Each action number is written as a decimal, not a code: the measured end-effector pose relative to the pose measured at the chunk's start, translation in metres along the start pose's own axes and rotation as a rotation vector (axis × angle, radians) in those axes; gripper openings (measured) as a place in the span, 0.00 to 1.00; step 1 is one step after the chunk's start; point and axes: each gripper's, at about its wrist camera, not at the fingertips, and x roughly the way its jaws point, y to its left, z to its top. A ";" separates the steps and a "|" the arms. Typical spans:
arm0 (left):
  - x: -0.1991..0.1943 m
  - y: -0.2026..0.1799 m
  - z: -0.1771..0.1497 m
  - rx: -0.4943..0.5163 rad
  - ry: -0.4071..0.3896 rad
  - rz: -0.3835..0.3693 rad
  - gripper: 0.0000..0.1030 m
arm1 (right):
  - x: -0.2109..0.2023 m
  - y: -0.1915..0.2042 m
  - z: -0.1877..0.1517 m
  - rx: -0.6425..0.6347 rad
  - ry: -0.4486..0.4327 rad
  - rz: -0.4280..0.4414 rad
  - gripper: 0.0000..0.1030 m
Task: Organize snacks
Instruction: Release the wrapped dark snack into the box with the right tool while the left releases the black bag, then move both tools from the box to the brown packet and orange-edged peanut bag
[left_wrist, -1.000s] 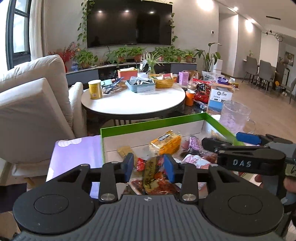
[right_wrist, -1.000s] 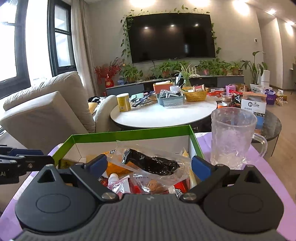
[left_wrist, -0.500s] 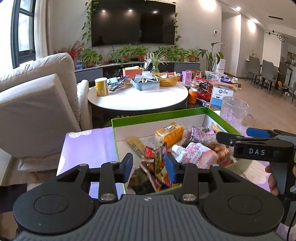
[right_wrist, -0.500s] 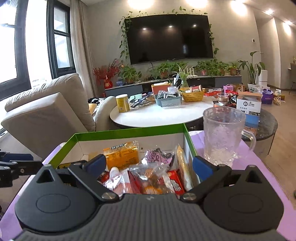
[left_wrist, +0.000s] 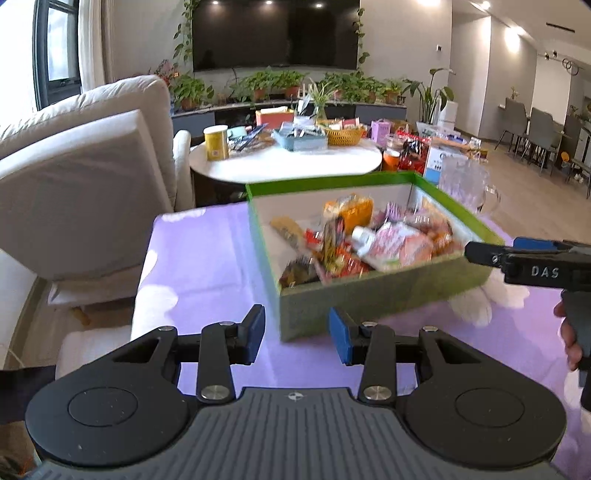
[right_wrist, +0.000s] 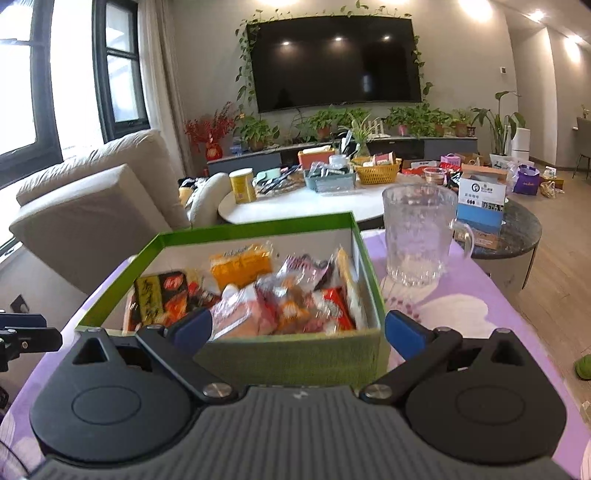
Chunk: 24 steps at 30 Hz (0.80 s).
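Note:
A green box (left_wrist: 369, 299) (right_wrist: 291, 354) full of snack packets stands on the purple floral tablecloth (left_wrist: 207, 266). Inside lie an orange packet (left_wrist: 349, 210) (right_wrist: 240, 264), a red-and-black packet (left_wrist: 334, 240) (right_wrist: 162, 295) and several pink and clear ones. My left gripper (left_wrist: 297, 334) is open and empty, a little short of the box's near left corner. My right gripper (right_wrist: 297, 330) is open wide and empty, just short of the box's near wall. In the left wrist view the right gripper (left_wrist: 517, 258) reaches in by the box's right side, with a hand (left_wrist: 569, 332) on its grip.
A clear glass mug (right_wrist: 417, 236) (left_wrist: 465, 184) stands right of the box's far corner. Behind is a round white table (right_wrist: 295, 206) crowded with baskets, a yellow tin and boxes. A beige sofa (left_wrist: 74, 166) is on the left. Bare tablecloth lies left of the box.
Both grippers have drawn back from over the box to its near side. The packet between my left fingers and the clear bag between my right fingers now lie in the box.

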 end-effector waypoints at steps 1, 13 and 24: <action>-0.002 0.001 -0.005 0.003 0.006 0.007 0.35 | -0.002 0.001 -0.003 -0.007 0.006 0.004 0.62; -0.040 -0.003 -0.068 0.136 0.128 -0.073 0.35 | -0.024 0.004 -0.030 -0.043 0.057 0.029 0.62; -0.053 -0.026 -0.100 0.199 0.170 -0.043 0.35 | -0.053 0.019 -0.054 -0.097 0.087 0.095 0.62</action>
